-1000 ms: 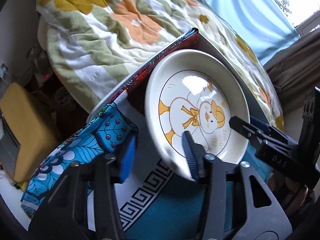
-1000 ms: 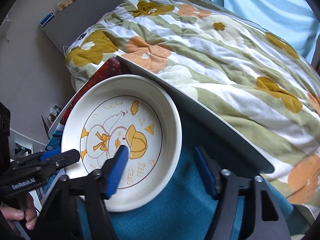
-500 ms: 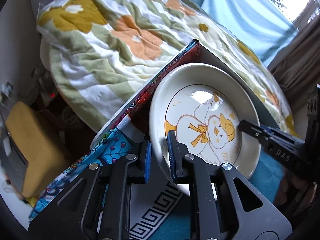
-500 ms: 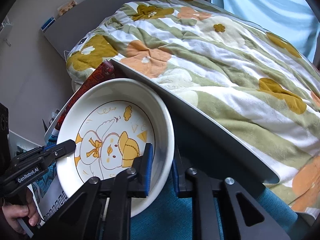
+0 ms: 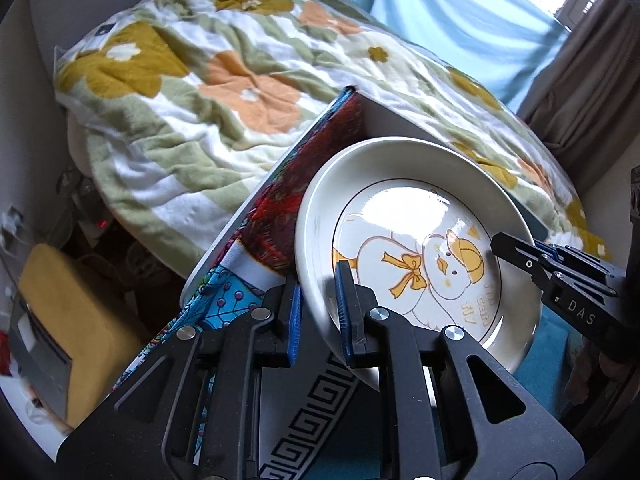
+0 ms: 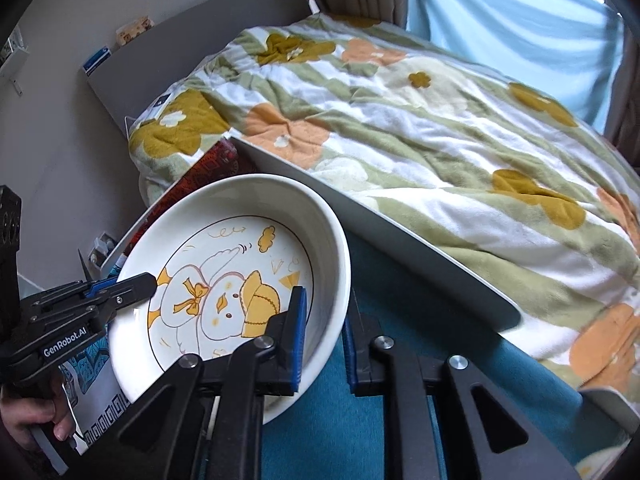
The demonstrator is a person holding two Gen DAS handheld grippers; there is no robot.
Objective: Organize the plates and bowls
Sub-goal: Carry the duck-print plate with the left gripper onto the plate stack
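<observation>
A white deep plate [image 5: 400, 216] with a yellow duck drawing is held up above the table, tilted. My left gripper [image 5: 318, 308] is shut on its left rim, one blue pad on each side. My right gripper [image 6: 324, 336] is shut on the opposite rim of the same plate [image 6: 240, 208]. In the left wrist view the right gripper [image 5: 516, 250] reaches in from the right. In the right wrist view the left gripper [image 6: 136, 284] comes in from the left.
The table [image 6: 400, 240] carries a teal and patterned cloth [image 5: 304, 412]. A bed with a flowered blanket [image 6: 440, 120] lies right behind it. A yellow cushion [image 5: 68, 312] sits low at the left. A light blue curtain [image 5: 460, 12] hangs at the back.
Both grippers were open around the plate's rims, then closed on them. The plate has since risen and tilted a little, held by both.
</observation>
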